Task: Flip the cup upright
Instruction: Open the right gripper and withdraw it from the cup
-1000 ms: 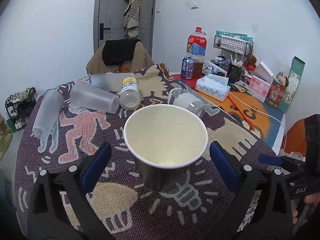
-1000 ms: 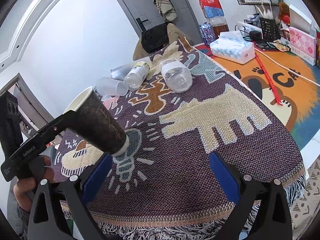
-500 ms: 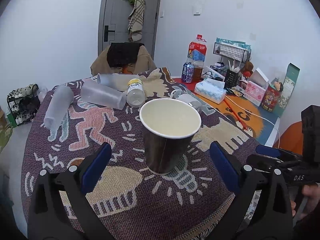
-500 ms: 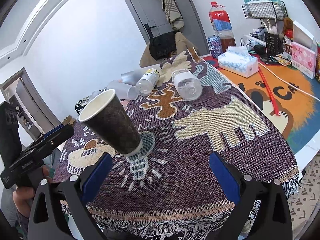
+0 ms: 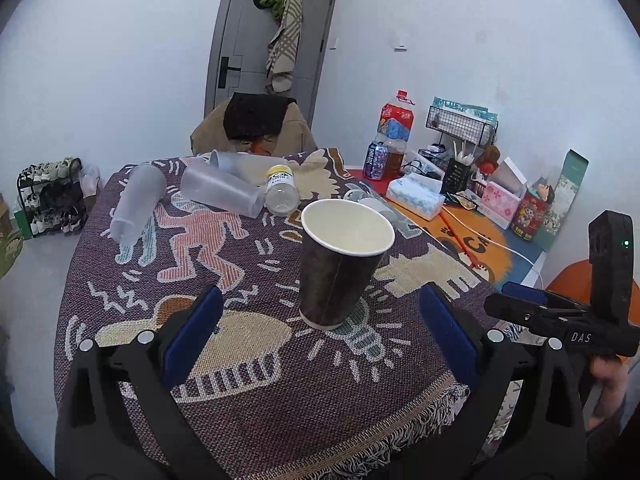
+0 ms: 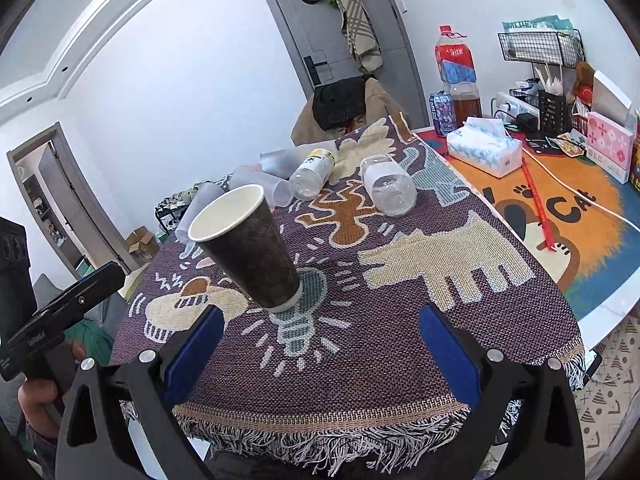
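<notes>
A dark paper cup [image 5: 340,264] with a white inside stands upright, mouth up, on the patterned table cloth [image 5: 240,280], on a light-bulb figure. It also shows in the right wrist view [image 6: 250,248]. My left gripper [image 5: 320,332] is open and empty, its blue pads on either side of the cup and behind it, not touching. My right gripper [image 6: 320,344] is open and empty, just short of the cup's base. Each gripper shows at the edge of the other's view.
Several clear plastic cups [image 5: 220,190] and two plastic bottles [image 6: 312,178] lie on their sides at the far side of the cloth. A tissue box [image 6: 484,150], drink bottles [image 6: 456,76], a wire rack and boxes stand at the right. The fringed cloth edge [image 6: 320,432] is near me.
The left gripper has pulled back from the cup, which stands free on the cloth. The right gripper has drawn back a little too. The cup now looks farther off.
</notes>
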A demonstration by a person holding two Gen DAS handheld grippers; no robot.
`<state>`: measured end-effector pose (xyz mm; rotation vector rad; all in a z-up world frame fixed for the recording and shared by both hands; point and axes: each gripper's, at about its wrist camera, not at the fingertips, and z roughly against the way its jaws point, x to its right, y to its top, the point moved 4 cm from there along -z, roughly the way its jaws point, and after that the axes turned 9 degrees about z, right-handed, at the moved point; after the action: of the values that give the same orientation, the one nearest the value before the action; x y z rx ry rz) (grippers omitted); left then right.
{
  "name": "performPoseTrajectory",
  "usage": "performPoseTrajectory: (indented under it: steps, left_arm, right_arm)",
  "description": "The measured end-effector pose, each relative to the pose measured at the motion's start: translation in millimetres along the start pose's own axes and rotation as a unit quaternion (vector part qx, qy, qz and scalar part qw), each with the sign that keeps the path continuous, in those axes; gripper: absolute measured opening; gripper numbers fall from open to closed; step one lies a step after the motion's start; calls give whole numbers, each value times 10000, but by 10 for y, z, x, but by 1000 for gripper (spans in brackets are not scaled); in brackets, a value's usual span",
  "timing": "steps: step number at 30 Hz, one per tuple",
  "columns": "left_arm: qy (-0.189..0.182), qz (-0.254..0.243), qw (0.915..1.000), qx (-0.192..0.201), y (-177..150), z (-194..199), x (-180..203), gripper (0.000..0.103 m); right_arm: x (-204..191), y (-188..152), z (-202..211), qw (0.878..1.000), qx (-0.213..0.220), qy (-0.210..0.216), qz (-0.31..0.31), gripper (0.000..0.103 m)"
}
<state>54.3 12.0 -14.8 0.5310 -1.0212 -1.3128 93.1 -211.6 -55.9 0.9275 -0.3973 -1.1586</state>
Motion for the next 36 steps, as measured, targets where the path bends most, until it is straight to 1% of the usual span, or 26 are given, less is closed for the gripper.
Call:
performPoseTrajectory:
  steps: [5,8,21,36]
  left_arm:
    - [15,46,10000,76,1,93,-27,98]
    - [139,11,9998,171,4,138,-24,98]
    - [102,-10,9998,185,-2,193,-6,98]
    - [71,-69,9994,344,12,228,49,98]
  right_arm:
    - [-70,28,70,9999,74,23,95,95]
    - [-106,36,101,9998,101,16,156,95]
    - [-144,55,137,9996,133,-14,243,95]
    - [-128,50,133,9996,140,-43,240,95]
